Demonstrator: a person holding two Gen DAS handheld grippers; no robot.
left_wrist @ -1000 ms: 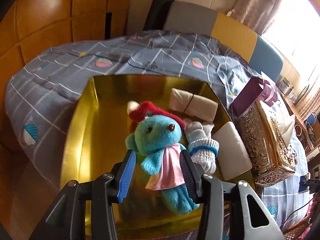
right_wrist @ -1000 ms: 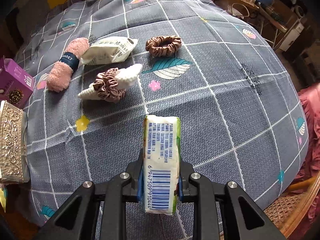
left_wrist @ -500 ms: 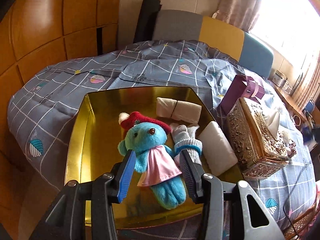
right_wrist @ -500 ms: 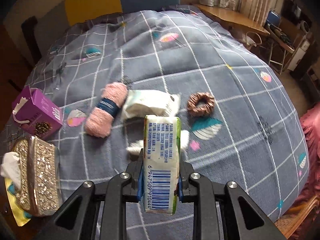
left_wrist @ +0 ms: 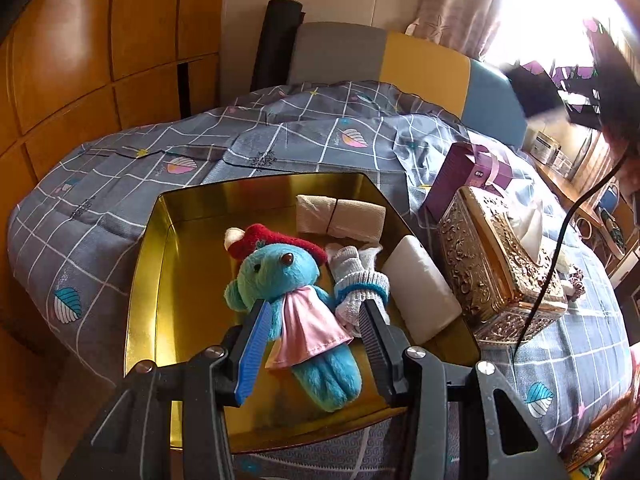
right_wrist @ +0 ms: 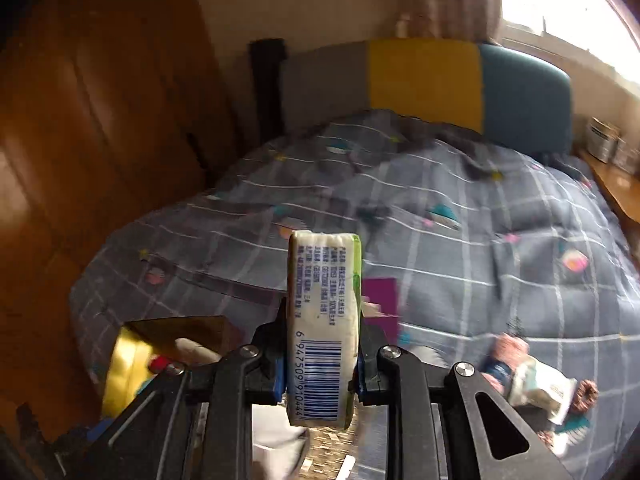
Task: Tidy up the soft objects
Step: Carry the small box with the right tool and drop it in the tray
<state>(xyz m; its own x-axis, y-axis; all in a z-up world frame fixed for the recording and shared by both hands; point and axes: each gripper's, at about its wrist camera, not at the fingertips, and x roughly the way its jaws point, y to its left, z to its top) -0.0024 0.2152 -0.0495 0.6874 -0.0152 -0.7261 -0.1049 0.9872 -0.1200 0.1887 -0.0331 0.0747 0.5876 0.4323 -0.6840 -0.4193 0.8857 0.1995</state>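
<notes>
The right gripper (right_wrist: 320, 354) is clamping a white tissue pack (right_wrist: 322, 328) between its two fingers; the pack is standing upright on its narrow edge, with the barcode facing the camera, and it is hanging in the air above the grey checked bedspread (right_wrist: 480, 248). This view is blurred. In its lower left part, a corner of the gold tray (right_wrist: 120, 364) is showing. The left gripper (left_wrist: 312, 344) is hovering above the near end of the gold tray (left_wrist: 148, 280) with its jaws spread apart and holding nothing. Under it, a blue plush toy (left_wrist: 288, 284) with a red hat and a pink dress is lying on the tray floor. Just beside the toy, a white sock (left_wrist: 356, 280) with a blue band is lying, then a white pad (left_wrist: 420, 284) near the tray's right wall, and a beige rolled cloth (left_wrist: 340, 216) at the far side. An ornate gold tissue box (left_wrist: 496, 264) is standing just right of the tray, and a purple box (left_wrist: 468, 180) is lying behind it.
</notes>
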